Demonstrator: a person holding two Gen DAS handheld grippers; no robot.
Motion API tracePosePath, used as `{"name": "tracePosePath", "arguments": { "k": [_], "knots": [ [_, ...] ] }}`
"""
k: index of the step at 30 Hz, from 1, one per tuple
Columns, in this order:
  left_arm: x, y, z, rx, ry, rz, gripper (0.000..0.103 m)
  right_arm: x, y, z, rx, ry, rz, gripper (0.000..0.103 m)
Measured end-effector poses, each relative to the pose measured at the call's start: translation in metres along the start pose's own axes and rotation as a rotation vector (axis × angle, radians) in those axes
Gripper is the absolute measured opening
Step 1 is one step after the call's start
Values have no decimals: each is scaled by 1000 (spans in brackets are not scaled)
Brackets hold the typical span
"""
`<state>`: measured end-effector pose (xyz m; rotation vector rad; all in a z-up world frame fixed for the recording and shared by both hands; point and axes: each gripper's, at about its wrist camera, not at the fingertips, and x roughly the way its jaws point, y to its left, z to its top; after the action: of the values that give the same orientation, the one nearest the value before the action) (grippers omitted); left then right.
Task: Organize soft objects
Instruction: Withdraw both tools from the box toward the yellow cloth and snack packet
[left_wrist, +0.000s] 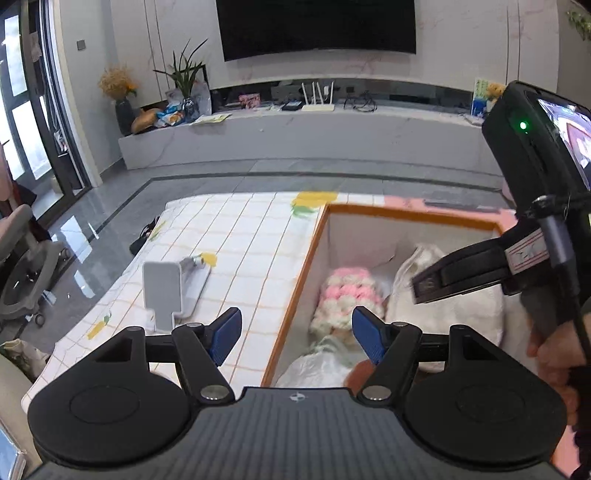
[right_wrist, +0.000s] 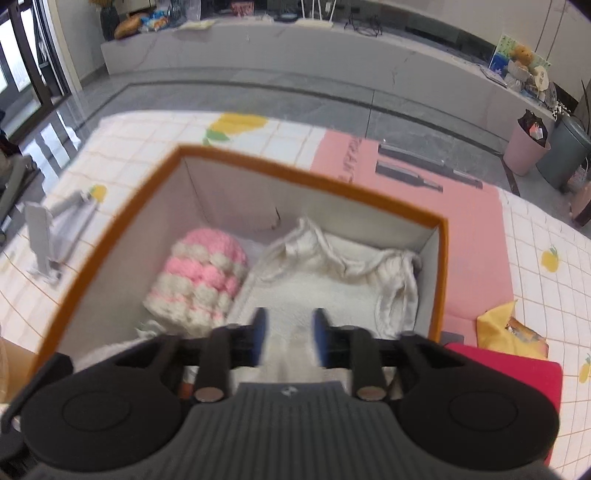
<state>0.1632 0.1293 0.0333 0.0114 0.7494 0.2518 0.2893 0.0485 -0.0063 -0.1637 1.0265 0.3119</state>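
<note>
Two soft items in orange-rimmed box (right_wrist: 122, 225) — pink-white knit (right_wrist: 199, 280), cream cloth (right_wrist: 332, 266)

Orange-rimmed box (right_wrist: 306, 175) holds pink-and-white striped knit (right_wrist: 199, 280), cream cloth (right_wrist: 332, 273).

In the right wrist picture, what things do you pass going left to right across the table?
Gray phone stand → pink-and-white knitted hat → white fluffy cloth → orange rim of the box → yellow bag.

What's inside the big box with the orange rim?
Inside the orange-rimmed box lie a pink-and-white knitted hat and a cream fluffy cloth, side by side. A crinkly plastic bag sits nearer. The box floor beneath them is covered.
</note>
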Motion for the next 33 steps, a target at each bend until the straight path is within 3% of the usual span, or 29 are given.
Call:
{"name": "tracePosePath", "arguments": {
  "k": [3, 12, 20, 24, 26, 33],
  "knots": [
    [-14, -8, 7, 1, -25, 13, 80, -19, -2, 2, -1, -35, 26, 41],
    [-74, -45, 12, 54, -107, -39, 82, -112, -53, -1, 57, -219, 37, 80],
    [-131, -87, -27, 100, -187, -184, 85, -186, -148, -68, 150, -363, -9, 85],
    [-135, -112, -57, 114, -178, -246, 86, -186, -197, -117, 236, -360, -45, 86],
    [-131, -123, -72, 119, -148, -243, 86, -175, -218, -141, 291, -348, -51, 86],
    [-102, -160, -108, 146, -132, -316, 86, -101, -258, -189, 419, -251, -4, 84]
  ]
}}
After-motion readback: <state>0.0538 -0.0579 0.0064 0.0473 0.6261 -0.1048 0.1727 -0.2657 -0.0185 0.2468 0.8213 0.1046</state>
